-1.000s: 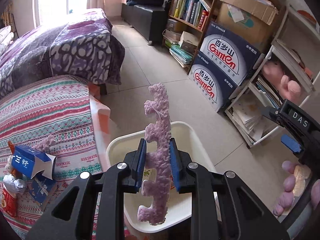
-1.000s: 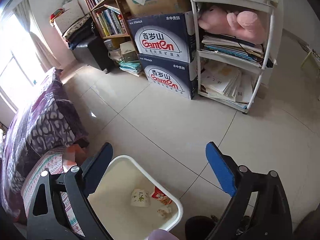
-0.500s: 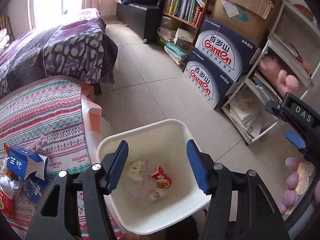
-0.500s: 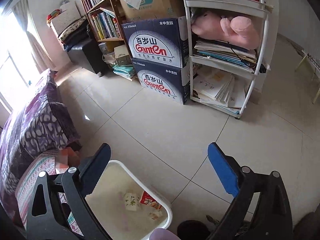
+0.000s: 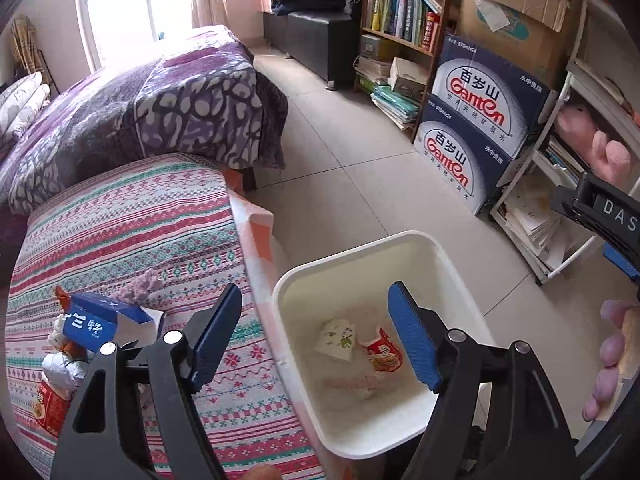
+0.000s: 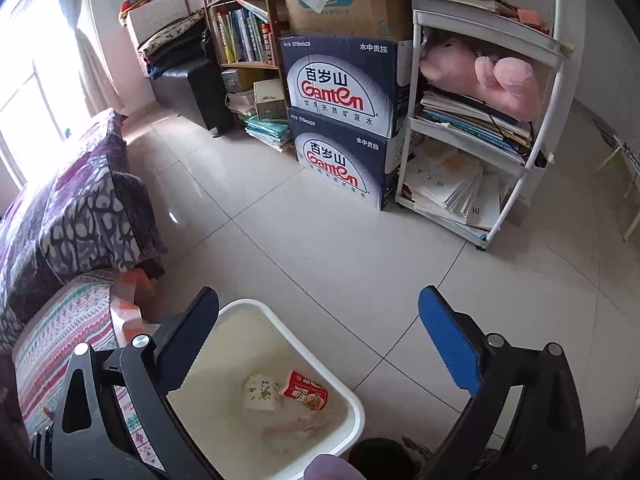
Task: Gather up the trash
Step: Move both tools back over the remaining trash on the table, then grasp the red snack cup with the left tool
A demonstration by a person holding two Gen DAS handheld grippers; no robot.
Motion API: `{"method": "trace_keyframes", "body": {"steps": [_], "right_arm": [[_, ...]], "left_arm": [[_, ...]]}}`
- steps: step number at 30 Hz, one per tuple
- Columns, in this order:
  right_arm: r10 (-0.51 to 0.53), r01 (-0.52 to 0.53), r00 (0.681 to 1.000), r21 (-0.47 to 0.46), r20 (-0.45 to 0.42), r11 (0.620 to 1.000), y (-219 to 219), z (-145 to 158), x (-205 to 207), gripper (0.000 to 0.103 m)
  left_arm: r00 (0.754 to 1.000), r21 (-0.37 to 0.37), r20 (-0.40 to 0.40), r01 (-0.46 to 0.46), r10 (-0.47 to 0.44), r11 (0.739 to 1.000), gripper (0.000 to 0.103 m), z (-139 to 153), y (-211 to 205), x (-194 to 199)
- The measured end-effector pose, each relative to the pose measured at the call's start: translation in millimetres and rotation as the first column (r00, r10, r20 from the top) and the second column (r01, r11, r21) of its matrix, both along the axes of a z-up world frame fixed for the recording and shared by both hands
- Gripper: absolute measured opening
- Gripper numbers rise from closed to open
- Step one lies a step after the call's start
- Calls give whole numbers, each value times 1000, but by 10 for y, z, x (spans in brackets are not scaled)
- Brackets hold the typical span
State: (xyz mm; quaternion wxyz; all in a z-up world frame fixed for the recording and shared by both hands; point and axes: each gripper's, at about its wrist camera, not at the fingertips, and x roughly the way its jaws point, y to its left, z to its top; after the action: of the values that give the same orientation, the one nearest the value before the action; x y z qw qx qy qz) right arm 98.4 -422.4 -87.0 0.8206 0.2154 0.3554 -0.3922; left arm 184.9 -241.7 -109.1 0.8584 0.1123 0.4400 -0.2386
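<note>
Tiled bedroom floor carried a white bin just beside the striped bed cover. I had the left hand-held gripper over the bin's near-left rim, jaws opening, nothing between them. Purple foam strip lay at the bin bottom beside a white wrapper and a red snack packet. More trash sat on the bed: blue carton, crumpled foil, red packet, small purple scrap. My right hand-held gripper hung over the bin's far edge and the floor, jaws wide apart, empty. Water cartons stood stacked by the white shelf rack.
</note>
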Motion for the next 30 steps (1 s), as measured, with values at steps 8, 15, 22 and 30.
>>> {"method": "trace_keyframes", "body": {"steps": [8,15,22,30], "right_arm": [[107,-108,994,-12,-35,994,456,-42,294,96],[212,-213,976,-16,-59,977,925,-88,567,96],[306,-308,948,-8,-89,951,1372,-180,808,96],[425,-429,894,4,-141,903,1881,-314,1054,96]], "left_arm": [[993,75,-17,-111,113,991,75,-125,573,201],[978,136,-35,-198,204,971,75,-199,1126,329],[957,170,-56,-272,285,947,75,-258,1664,410],[933,292,-124,-290,337,911,77,-483,2259,492]]}}
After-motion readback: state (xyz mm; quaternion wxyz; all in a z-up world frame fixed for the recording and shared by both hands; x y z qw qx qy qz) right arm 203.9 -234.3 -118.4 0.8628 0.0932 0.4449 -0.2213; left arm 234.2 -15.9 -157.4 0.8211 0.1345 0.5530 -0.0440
